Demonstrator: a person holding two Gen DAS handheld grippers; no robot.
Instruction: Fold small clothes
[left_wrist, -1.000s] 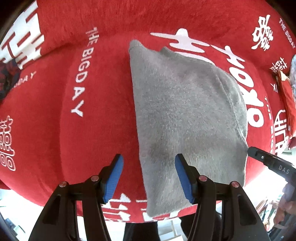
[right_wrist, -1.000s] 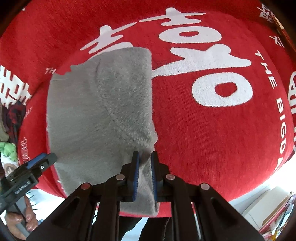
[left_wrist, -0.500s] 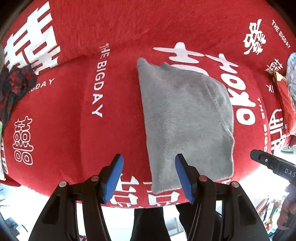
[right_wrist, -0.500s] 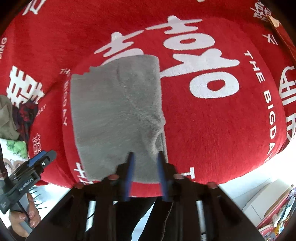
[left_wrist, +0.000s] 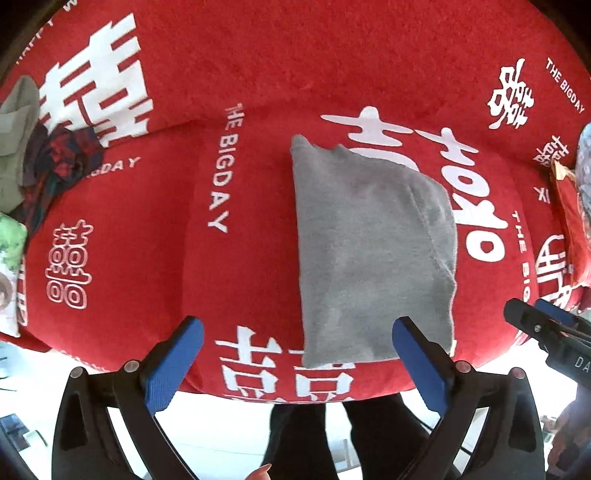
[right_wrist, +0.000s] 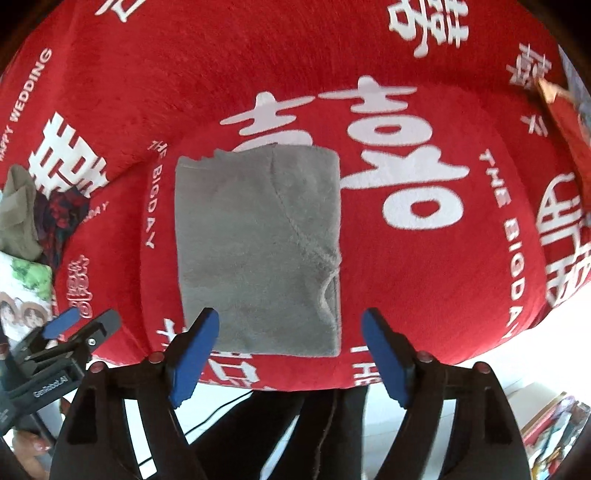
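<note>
A grey fleece garment (left_wrist: 373, 251) lies folded into a rectangle on the red sofa cushion (left_wrist: 129, 251); it also shows in the right wrist view (right_wrist: 258, 251), with a curved seam near its right edge. My left gripper (left_wrist: 297, 363) is open and empty, held back above the cushion's front edge, near the garment's near-left corner. My right gripper (right_wrist: 290, 354) is open and empty, just in front of the garment's near edge. Each gripper shows at the side of the other's view: the right one (left_wrist: 546, 332), the left one (right_wrist: 70, 339).
A pile of olive and dark patterned clothes (left_wrist: 33, 162) lies on the sofa at the left, also seen in the right wrist view (right_wrist: 33, 210). A printed cushion (right_wrist: 22, 291) sits below it. A red item (left_wrist: 569, 206) lies at the right. The floor and the person's dark legs (left_wrist: 332, 435) are below.
My right gripper let go of the garment's near right edge and opened wide. Both grippers pulled back from the sofa, and the left one opened wider. The garment now lies flat.
</note>
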